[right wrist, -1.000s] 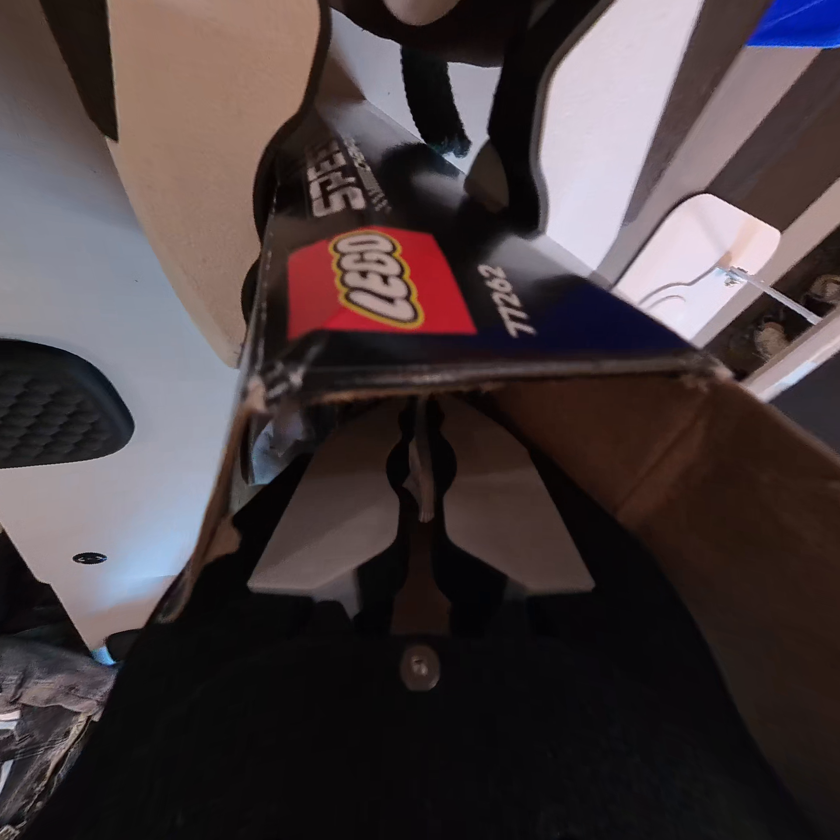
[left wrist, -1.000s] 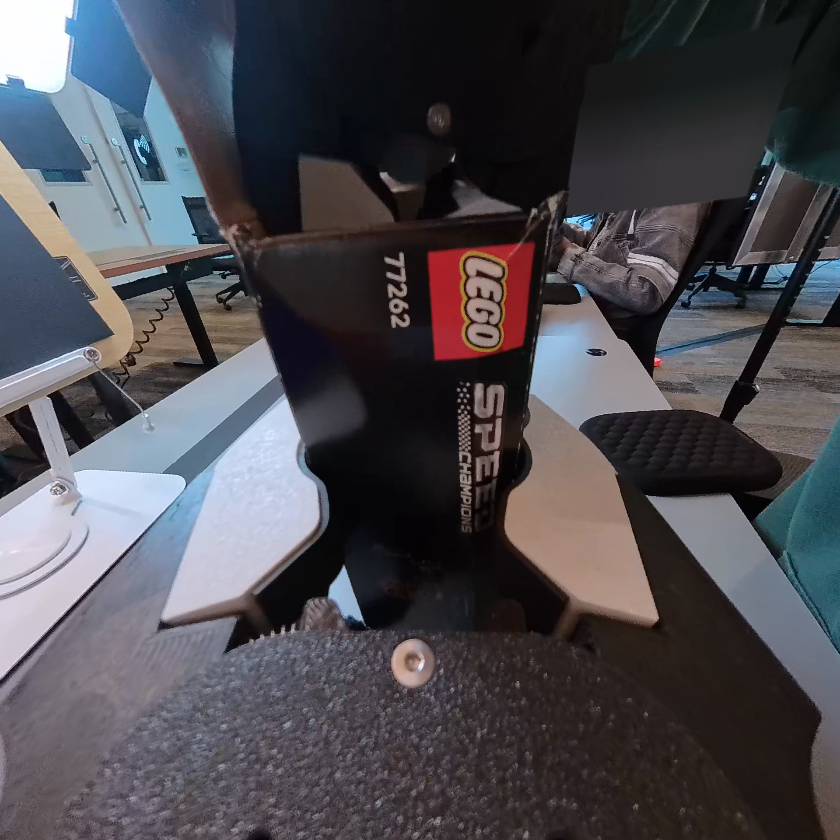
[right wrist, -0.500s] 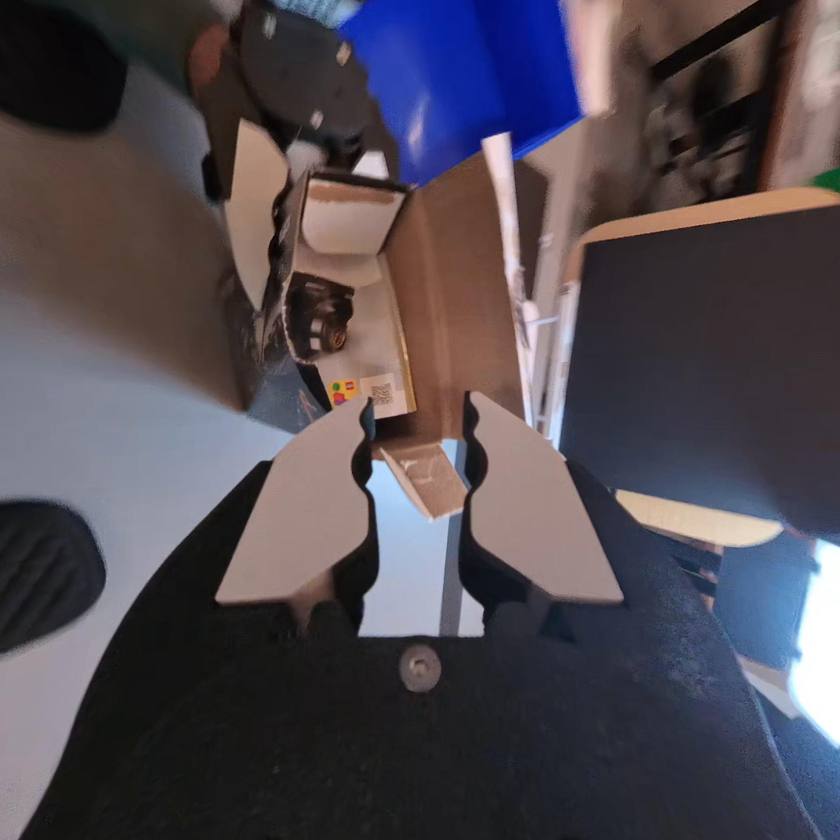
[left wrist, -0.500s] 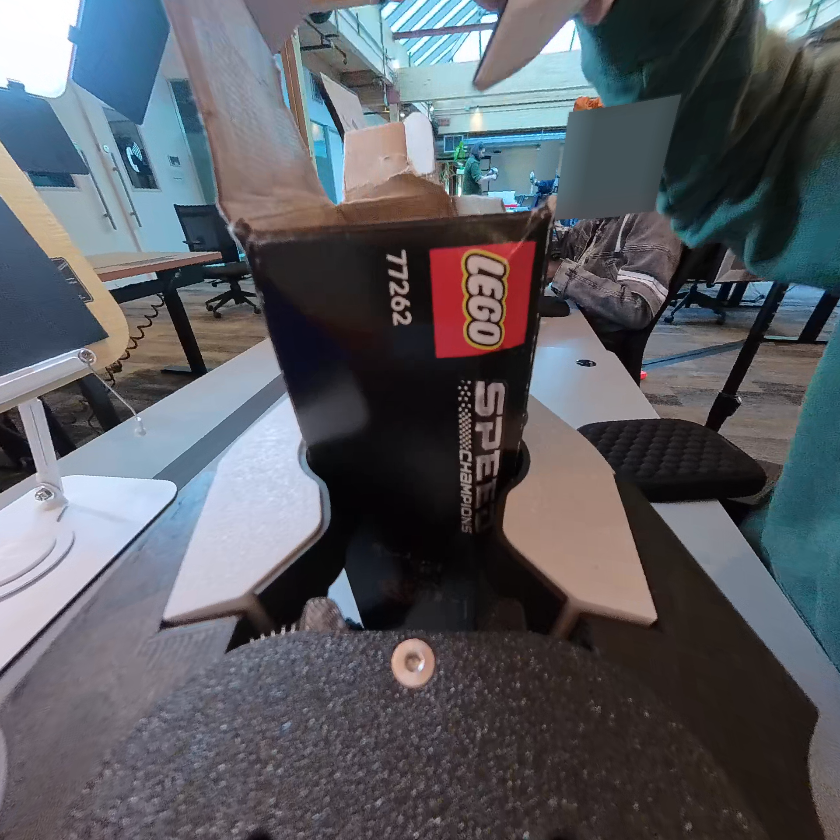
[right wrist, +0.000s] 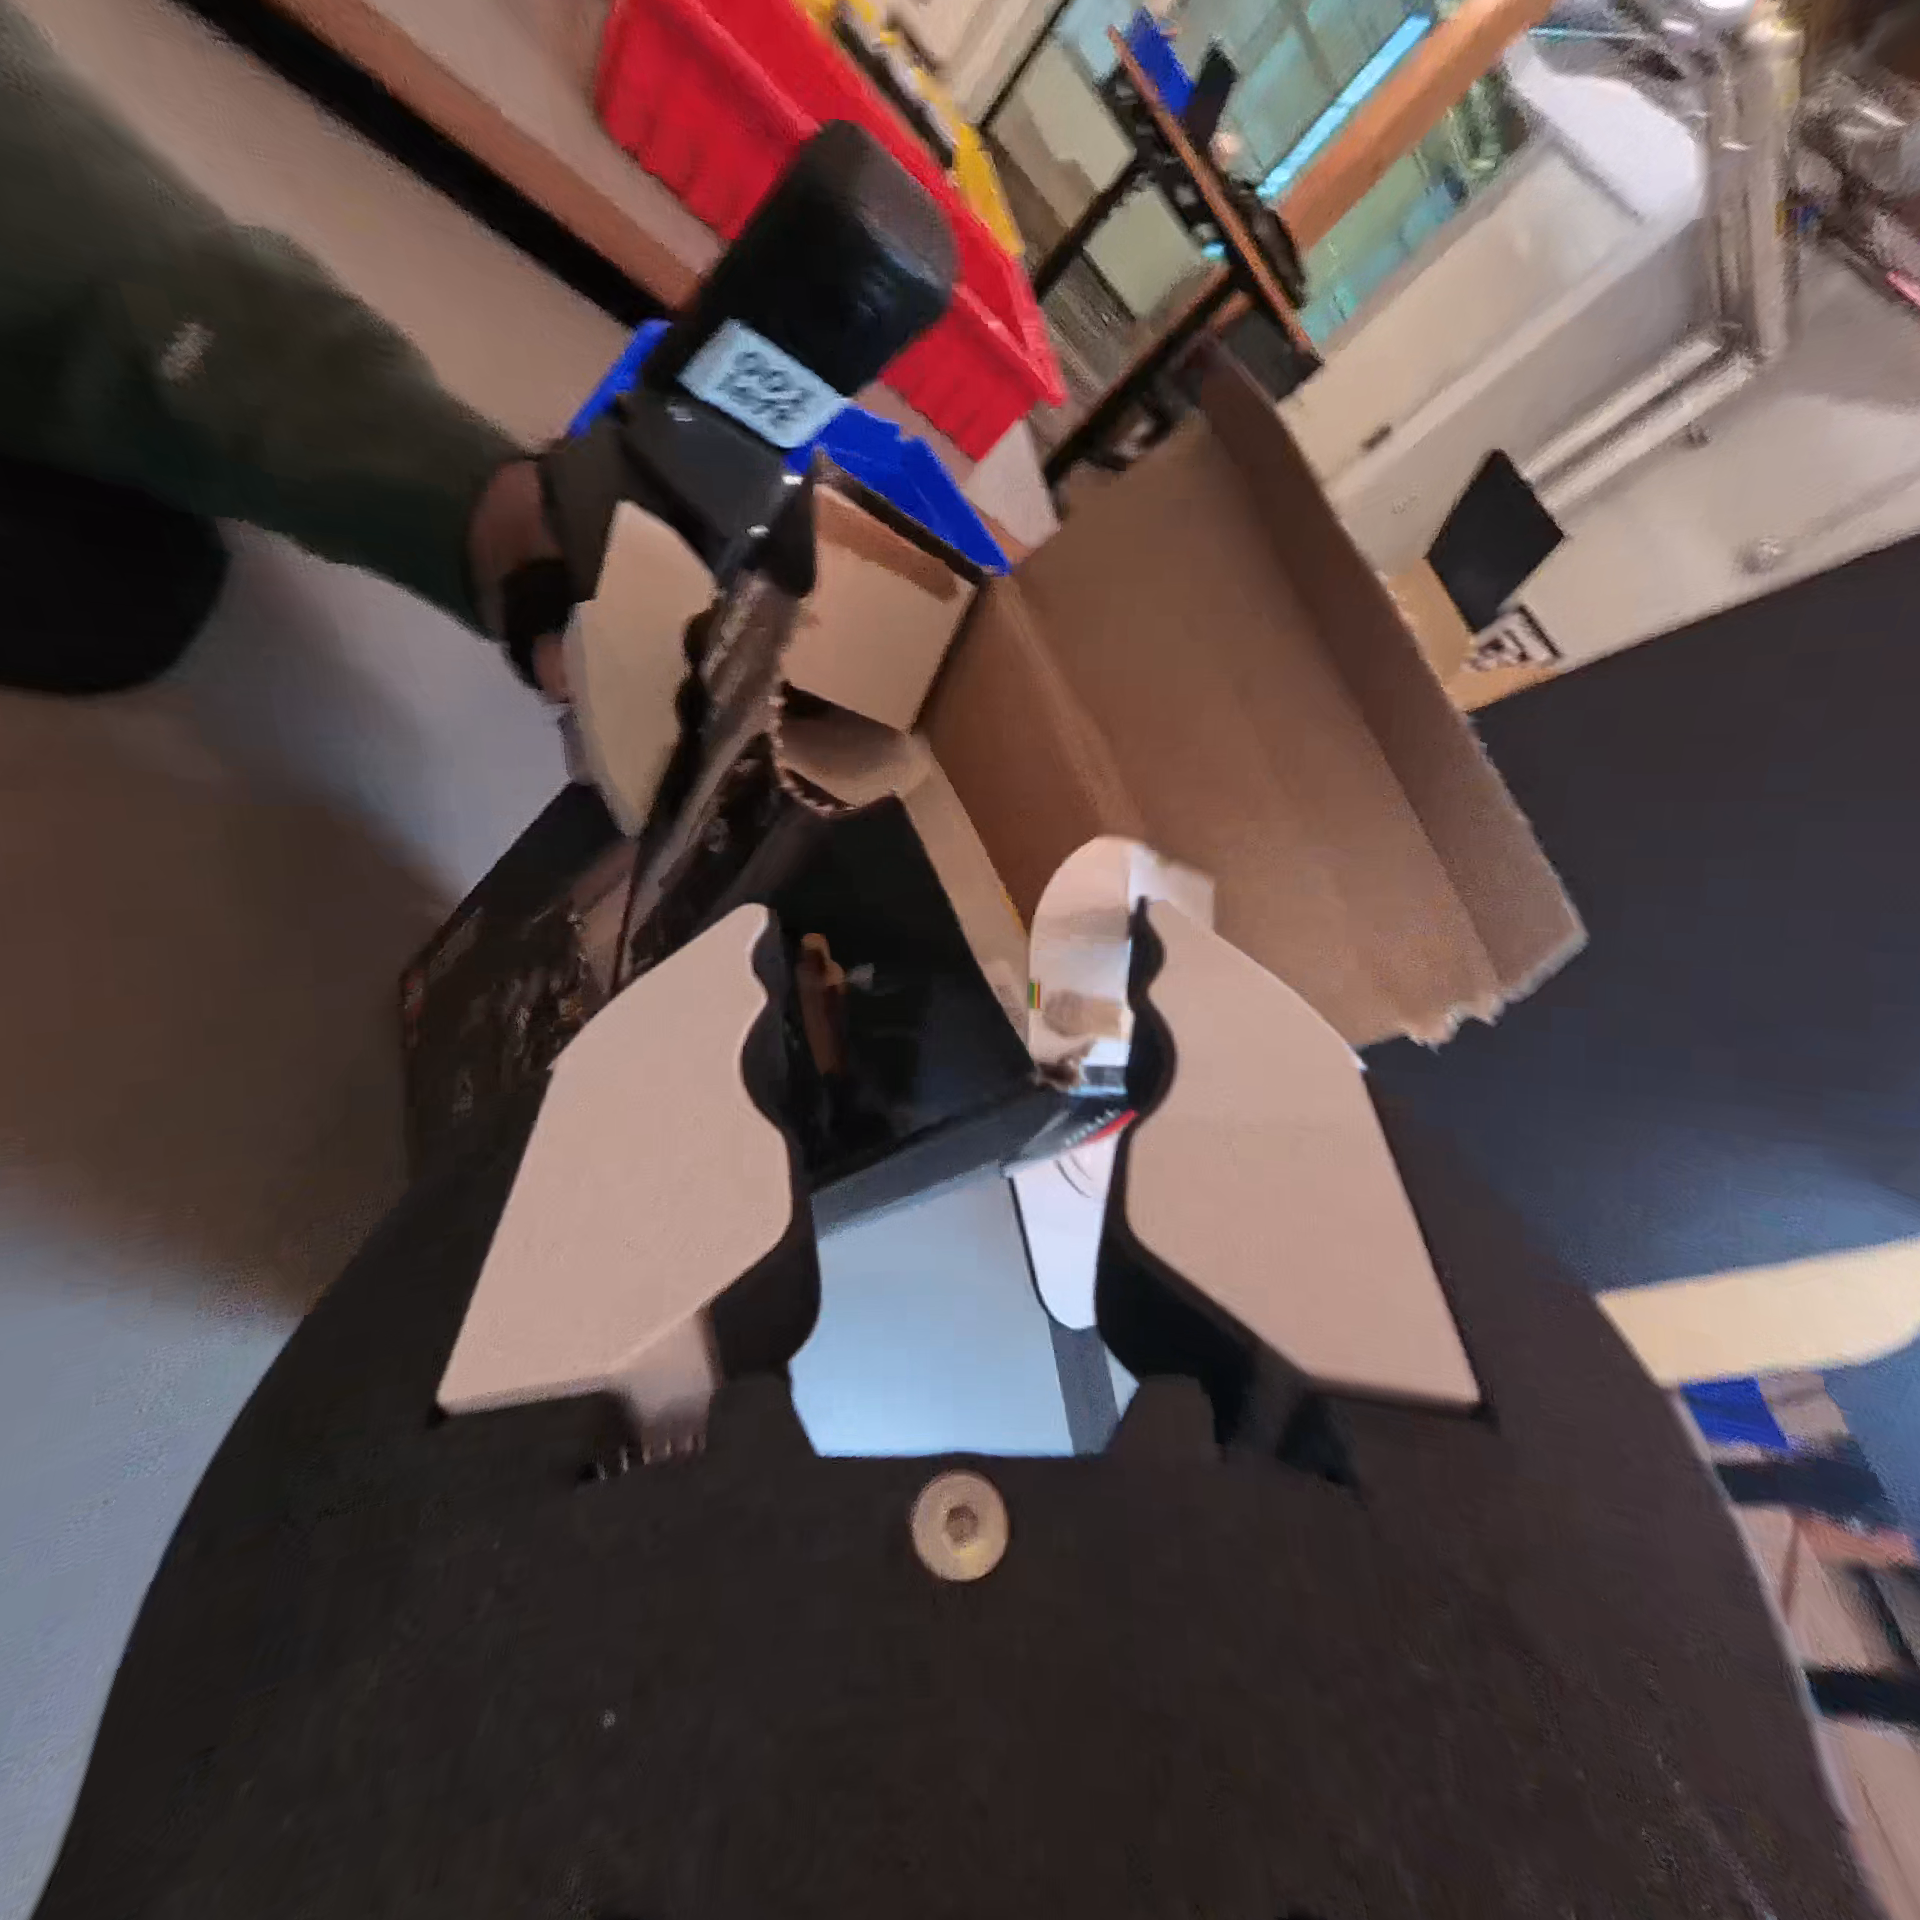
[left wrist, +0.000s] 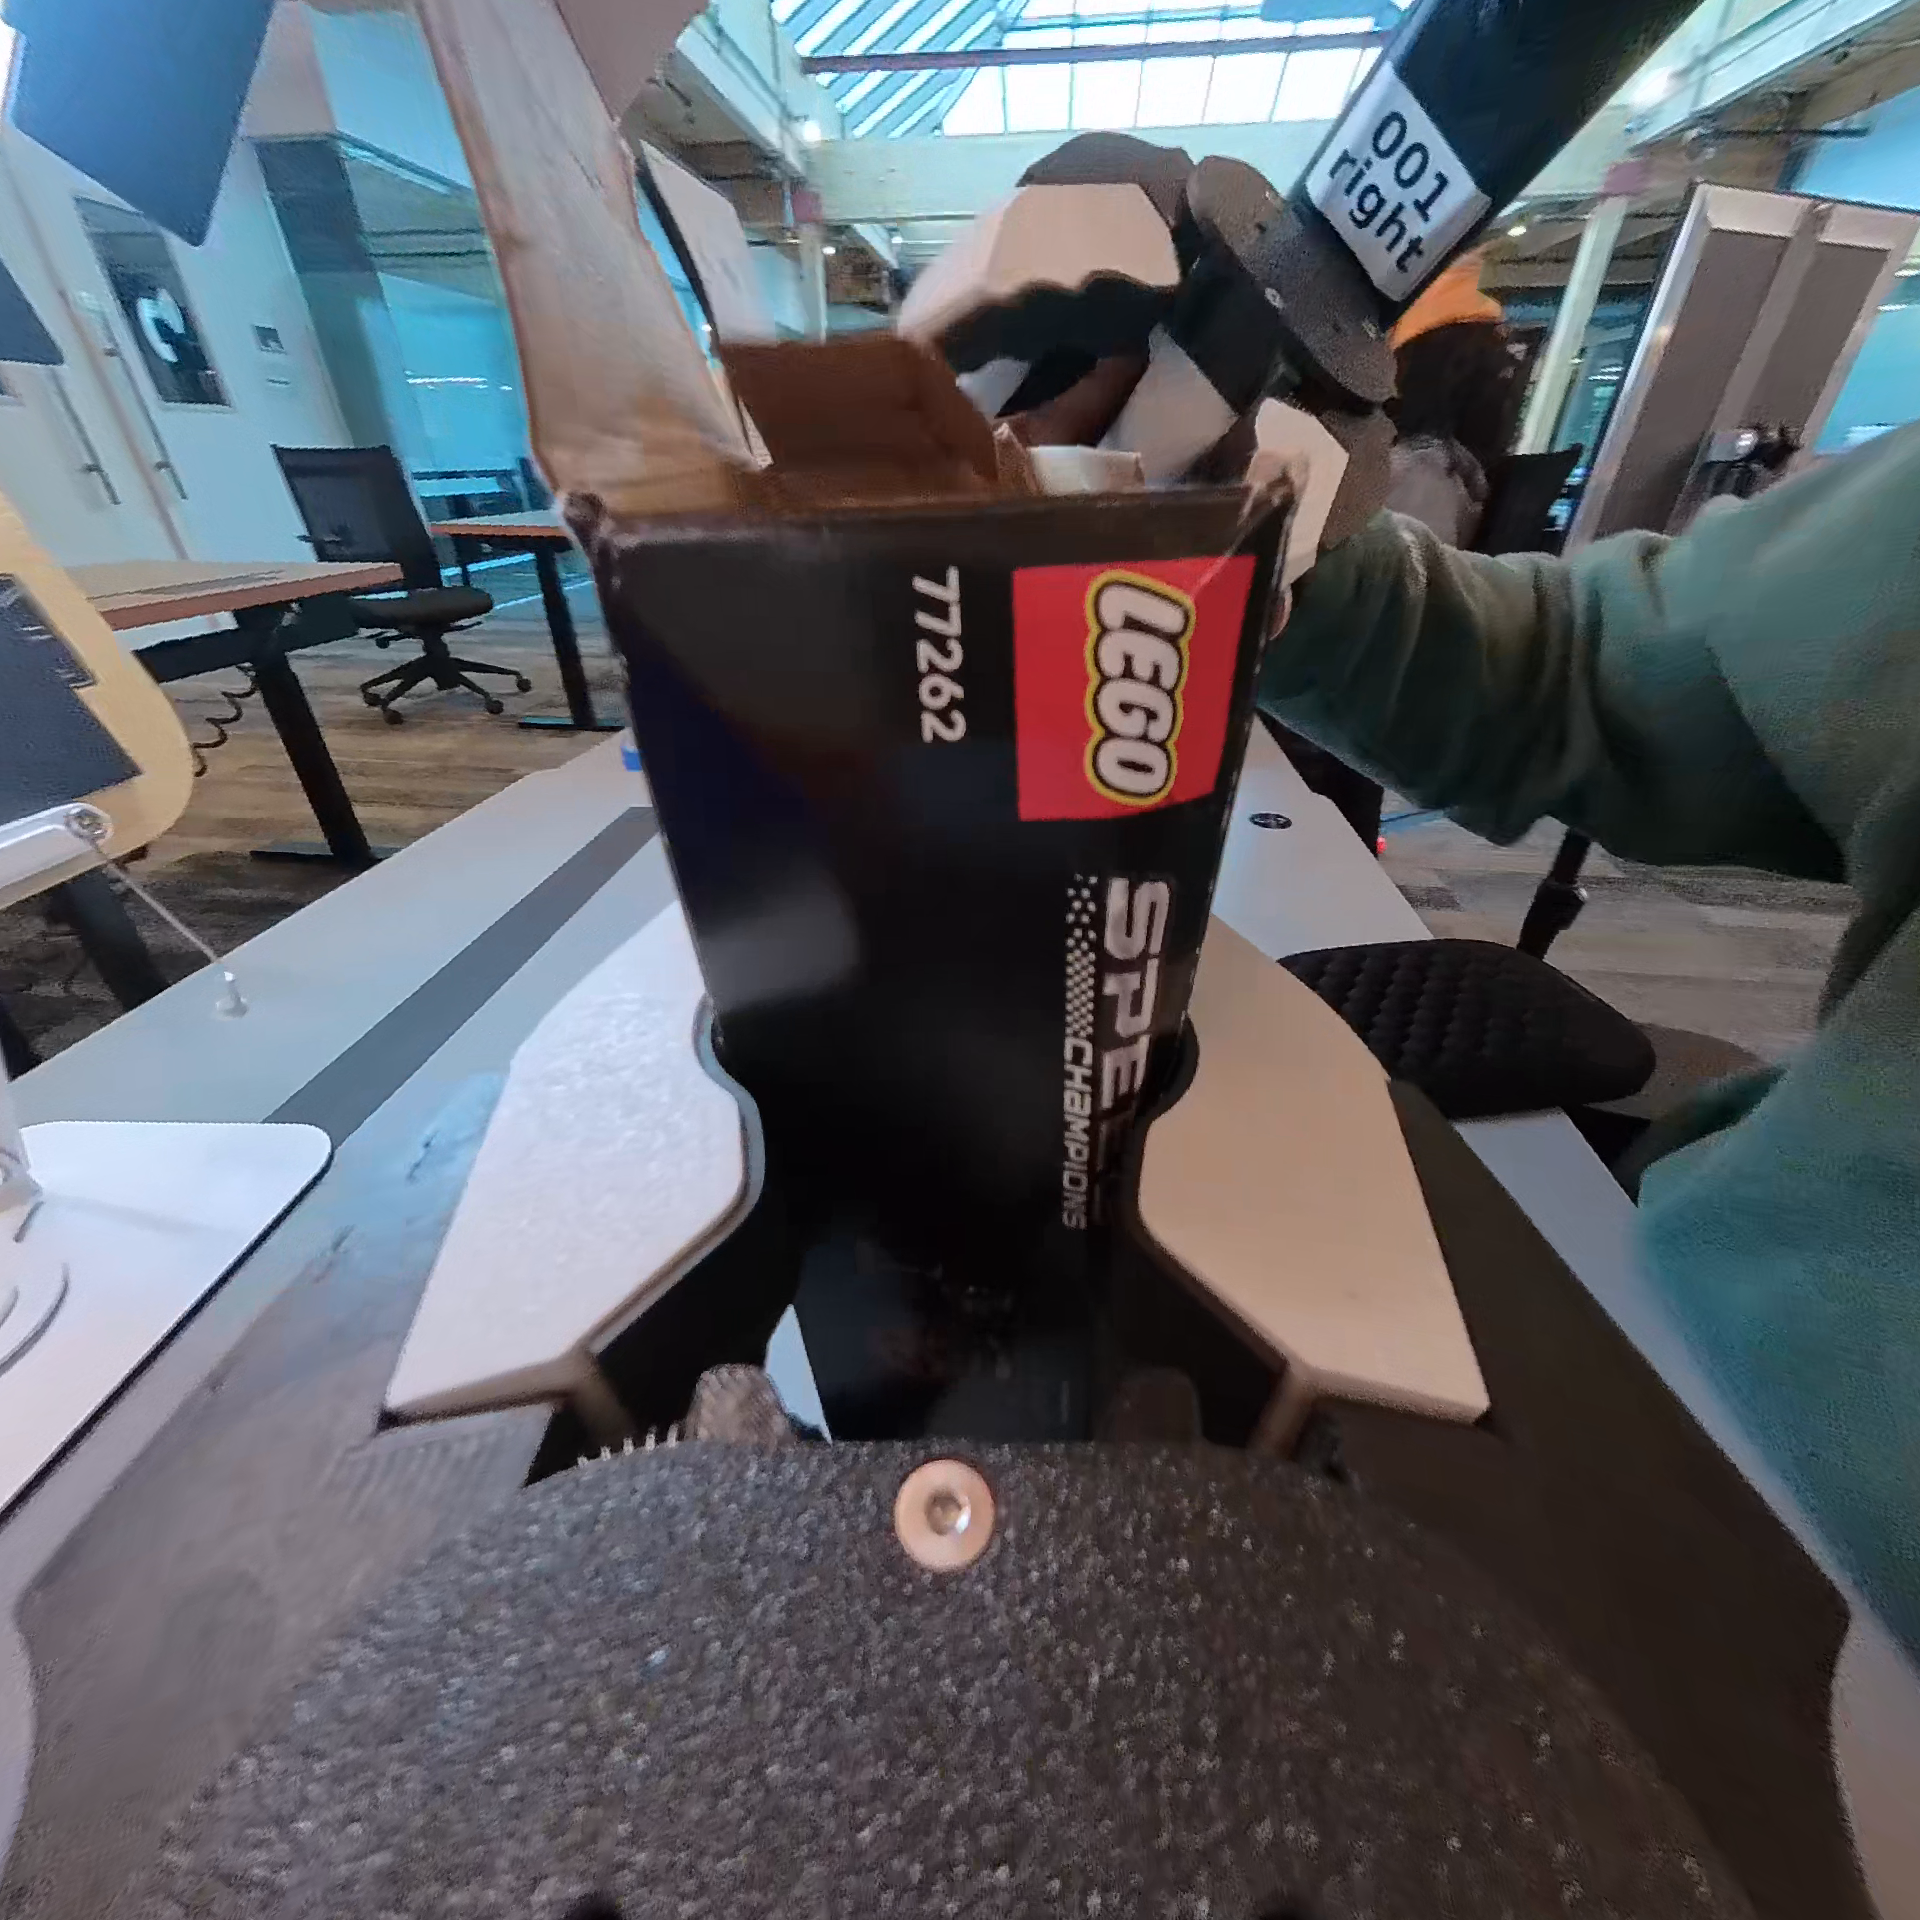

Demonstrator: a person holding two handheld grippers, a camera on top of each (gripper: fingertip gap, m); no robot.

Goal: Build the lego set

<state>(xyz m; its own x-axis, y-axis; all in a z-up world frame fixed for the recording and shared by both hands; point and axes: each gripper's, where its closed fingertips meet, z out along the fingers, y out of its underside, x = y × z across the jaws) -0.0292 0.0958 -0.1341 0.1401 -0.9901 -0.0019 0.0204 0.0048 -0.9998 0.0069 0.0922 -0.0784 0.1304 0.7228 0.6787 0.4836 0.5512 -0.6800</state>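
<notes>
A black Lego box [left wrist: 935, 790] stands upright with its brown top flaps [left wrist: 582, 270] open. My left gripper [left wrist: 951, 1039] is shut on the box's lower part, one finger on each side. My right gripper [right wrist: 951, 935] is open and empty, just above the open top, looking into the dark inside [right wrist: 894, 1018]. A white paper item [right wrist: 1086, 925] sticks up inside the box next to my right finger. In the left wrist view the right gripper [left wrist: 1049, 343] hangs over the box's top right corner. The left gripper [right wrist: 707, 665] shows on the box in the right wrist view.
The box is over a white table [left wrist: 416, 935]. A white stand base [left wrist: 135, 1195] is at the left and a black mesh pad [left wrist: 1455, 1029] at the right. A green sleeve [left wrist: 1558, 707] reaches in from the right. Red [right wrist: 790, 177] and blue [right wrist: 894, 468] bins sit behind.
My right gripper came out of the box's top, opened wider, and now hovers over the opening. My left gripper has kept its hold on the box, which has barely moved.
</notes>
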